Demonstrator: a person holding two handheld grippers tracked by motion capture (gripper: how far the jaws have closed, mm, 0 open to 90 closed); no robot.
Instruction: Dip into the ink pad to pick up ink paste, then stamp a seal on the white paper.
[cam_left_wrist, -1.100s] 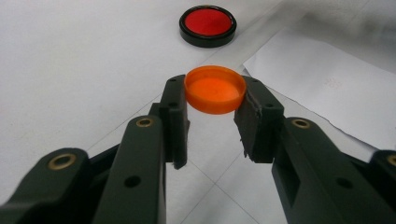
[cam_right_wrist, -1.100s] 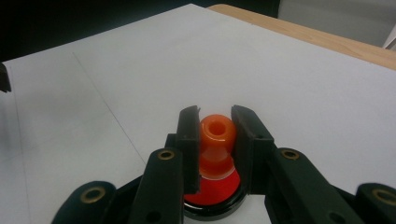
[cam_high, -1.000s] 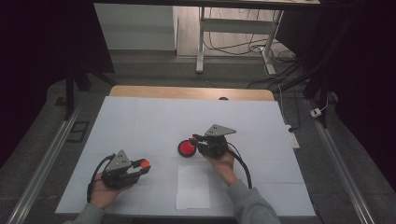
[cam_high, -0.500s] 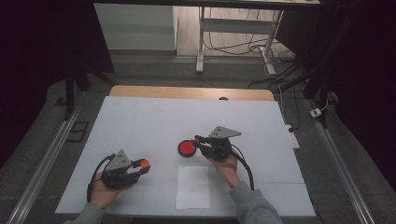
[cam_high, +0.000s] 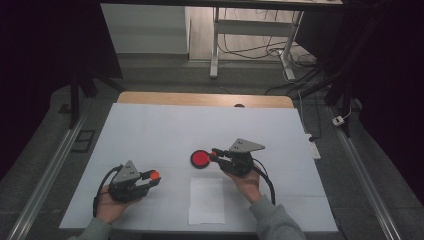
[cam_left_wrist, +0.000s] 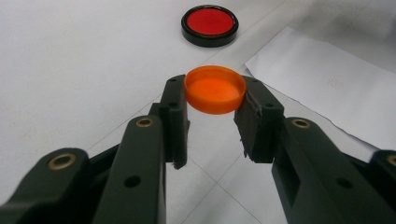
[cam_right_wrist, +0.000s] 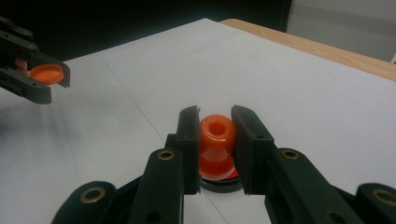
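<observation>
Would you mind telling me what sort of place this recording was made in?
Probably a lab or workshop set up for recording: a table covered in white sheeting, metal rails along the floor beside it, and loose cables under a bench beyond.

Ahead of my left tongs (cam_left_wrist: 212, 100), which pinch an orange cap (cam_left_wrist: 215, 88), the white surface (cam_high: 150, 130) lies bare up to the red-and-black dish (cam_left_wrist: 209, 24); that dish is the one thing in the straight line forward. To their right a sheet of paper (cam_left_wrist: 327, 93) lies flat, no hindrance to a pass above it. My right tongs (cam_right_wrist: 215, 140), clamped on an orange bottle-like piece (cam_right_wrist: 216, 135), sit right over the same dish, so I have no room to drop there. Beyond them the surface runs open to the wooden edge (cam_right_wrist: 308, 46); the left tongs stand well apart at their far left.
</observation>
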